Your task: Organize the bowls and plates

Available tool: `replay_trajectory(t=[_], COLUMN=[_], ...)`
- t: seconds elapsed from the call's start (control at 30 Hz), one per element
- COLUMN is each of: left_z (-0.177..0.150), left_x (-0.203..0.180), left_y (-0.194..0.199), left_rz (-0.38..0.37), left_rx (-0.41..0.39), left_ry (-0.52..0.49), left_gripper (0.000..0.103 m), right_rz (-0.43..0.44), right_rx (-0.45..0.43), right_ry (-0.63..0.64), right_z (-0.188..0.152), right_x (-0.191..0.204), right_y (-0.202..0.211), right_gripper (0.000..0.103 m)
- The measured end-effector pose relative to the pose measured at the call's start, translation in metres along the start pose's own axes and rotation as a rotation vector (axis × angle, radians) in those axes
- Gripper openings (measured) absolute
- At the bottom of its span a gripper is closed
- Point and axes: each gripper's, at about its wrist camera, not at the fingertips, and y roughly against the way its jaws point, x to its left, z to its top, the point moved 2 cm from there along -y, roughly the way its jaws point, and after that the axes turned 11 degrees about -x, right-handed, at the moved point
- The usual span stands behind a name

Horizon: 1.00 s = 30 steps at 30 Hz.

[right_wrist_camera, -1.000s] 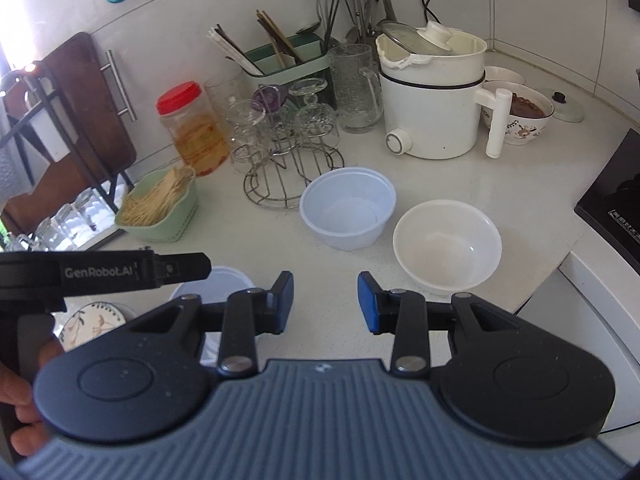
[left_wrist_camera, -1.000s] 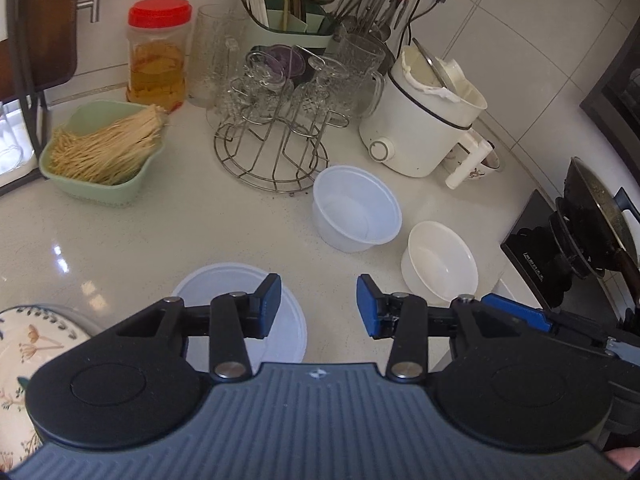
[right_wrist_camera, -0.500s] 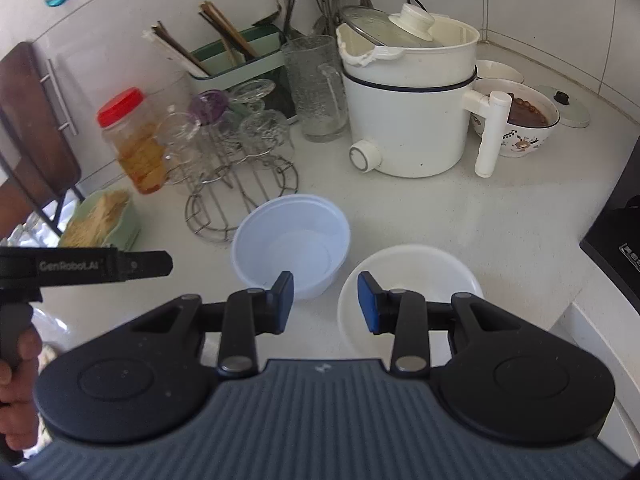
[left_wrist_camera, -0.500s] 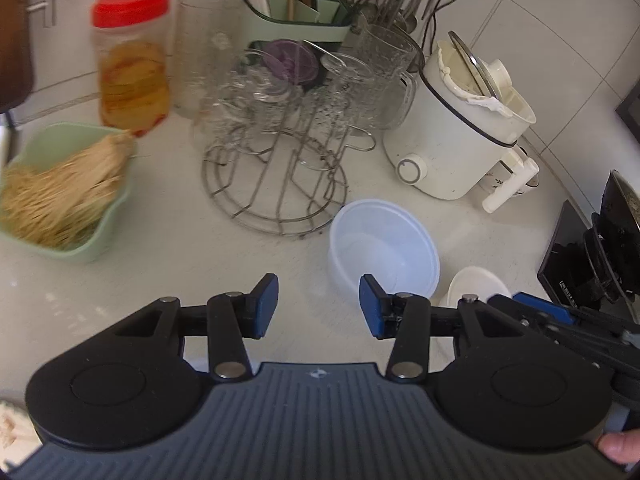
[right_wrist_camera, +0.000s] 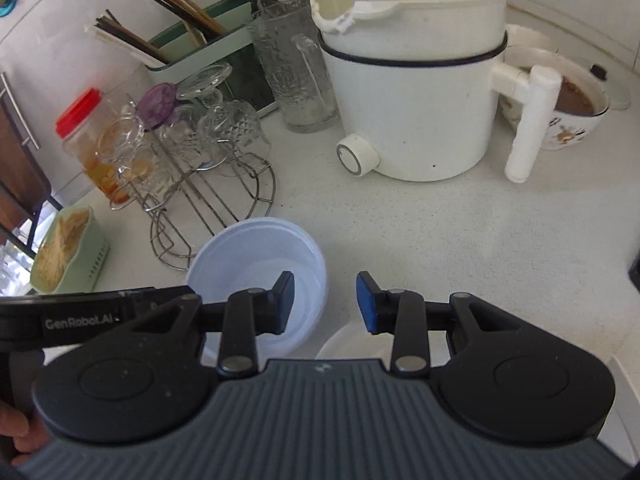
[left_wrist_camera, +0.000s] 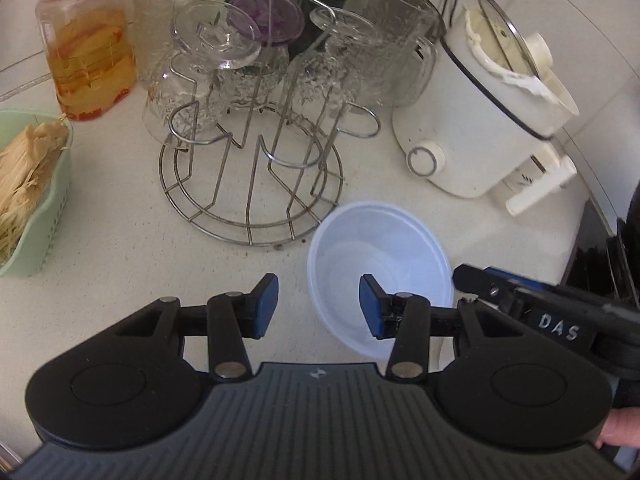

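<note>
A translucent plastic bowl (left_wrist_camera: 380, 252) sits on the white counter just in front of the wire glass rack. My left gripper (left_wrist_camera: 318, 306) is open and empty, its right finger over the bowl's near rim. The bowl also shows in the right wrist view (right_wrist_camera: 256, 256). My right gripper (right_wrist_camera: 325, 302) is open and empty, its left finger above that bowl. A white bowl (right_wrist_camera: 340, 342) lies mostly hidden under the right gripper. The right gripper shows at the right edge of the left wrist view (left_wrist_camera: 520, 300).
A wire rack with upturned glasses (left_wrist_camera: 248, 128) stands behind the bowl. A white electric pot (right_wrist_camera: 412, 92) stands at the back right, a patterned pot (right_wrist_camera: 560, 116) behind its handle. A red-lidded jar (left_wrist_camera: 86, 48) and a green basket (left_wrist_camera: 32, 188) are at the left.
Both grippers have moved forward and lower toward the bowls. The lid and patterned plate have dropped out of the left view. The white bowl has slid under the right gripper.
</note>
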Motion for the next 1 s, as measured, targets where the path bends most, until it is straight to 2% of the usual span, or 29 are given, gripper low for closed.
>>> replay_trajectory(t=[0.17, 0.23, 0.37, 0.63, 1.0], left_z=[0.001, 0.000, 0.000, 0.006, 0.024], left_x=[-0.003, -0.005, -0.010, -0.013, -0.017], left_y=[-0.016, -0.019, -0.022, -0.012, 0.040], left_rz=[0.006, 0.008, 0.023, 0.033, -0.012], left_rx=[0.012, 0.015, -0.001, -0.019, -0.065], left_ry=[0.003, -0.001, 0.013, 0.004, -0.019], left_gripper=[0.049, 0.041, 0.035, 0.033, 0.034], right_rz=[0.009, 0.012, 0.046, 0.063, 0.069], right_rx=[0.028, 0.039, 0.059, 0.038, -0.032], right_ry=[0.009, 0.002, -0.013, -0.015, -0.054], right_z=[0.003, 0.003, 0.002, 0.005, 0.015], right_x=[0.000, -0.001, -0.001, 0.002, 0.021], right_y=[-0.017, -0.022, -0.030, -0.022, 0.026], right_gripper=[0.032, 0.028, 0.020, 0.019, 0.019])
